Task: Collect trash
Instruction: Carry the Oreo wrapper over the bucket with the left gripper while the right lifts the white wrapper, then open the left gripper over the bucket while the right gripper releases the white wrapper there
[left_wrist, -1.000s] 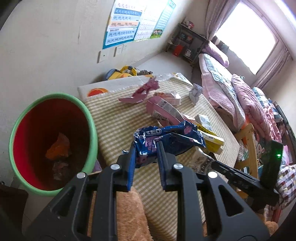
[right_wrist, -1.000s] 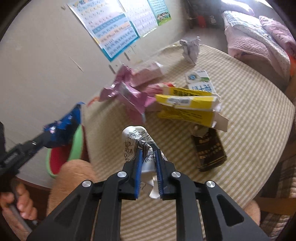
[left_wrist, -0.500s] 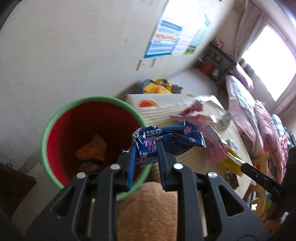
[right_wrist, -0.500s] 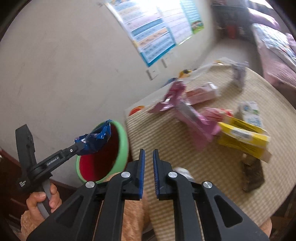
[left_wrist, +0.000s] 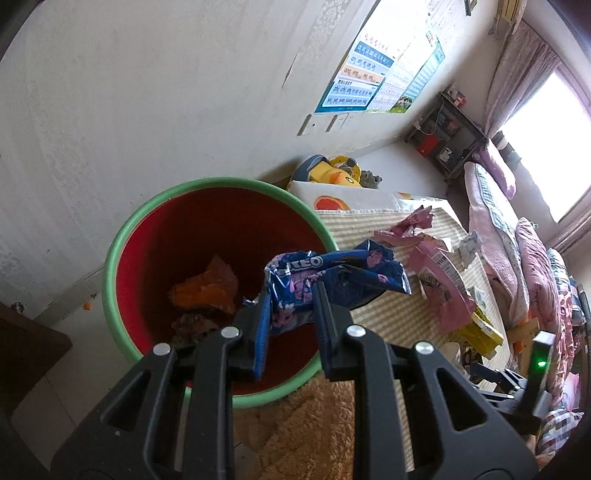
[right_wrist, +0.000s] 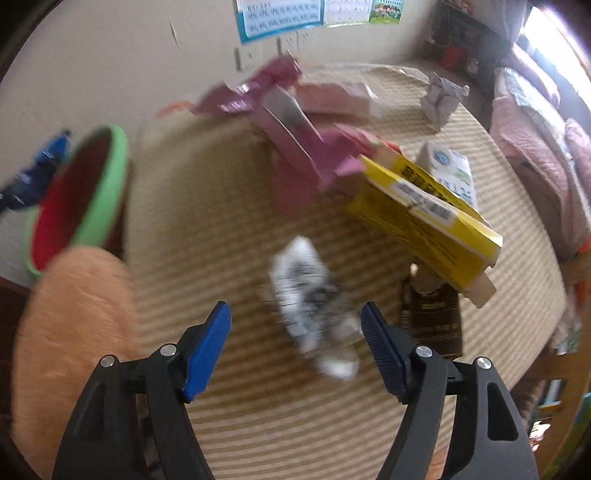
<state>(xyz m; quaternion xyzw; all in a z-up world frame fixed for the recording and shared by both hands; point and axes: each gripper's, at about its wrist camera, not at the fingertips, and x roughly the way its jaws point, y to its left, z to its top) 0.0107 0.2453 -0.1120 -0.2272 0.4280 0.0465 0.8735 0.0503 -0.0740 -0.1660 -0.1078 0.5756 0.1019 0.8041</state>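
**A:** As far as can be judged, only at the beginning. Inside the bin (left_wrist: 122, 236), at the near left beside the table (right_wrist: 221, 221), just an orange scrap (left_wrist: 207, 288) and some dark bits.

**B:** And the left gripper (left_wrist: 291, 314)?

**A:** Pressed tight on the blue biscuit wrapper (left_wrist: 332, 273), above the open mouth of the bin. Not yet dropped in.

**B:** The right gripper (right_wrist: 295, 332)?

**A:** Wide apart, jaws just now opening, holding nothing. Straight ahead on the table, a blurred white crumpled paper (right_wrist: 310, 295), in line with the gap but touched by neither pad.

**B:** Still to collect?

**A:** Quite a lot. Farther off, pink wrappers (right_wrist: 288, 122); to the right, a yellow box (right_wrist: 424, 218) with a white carton (right_wrist: 450, 173) behind it; below the box, a dark packet (right_wrist: 432, 325); at the far right, a grey paper ball (right_wrist: 441, 99). Probably most of the work still ahead.
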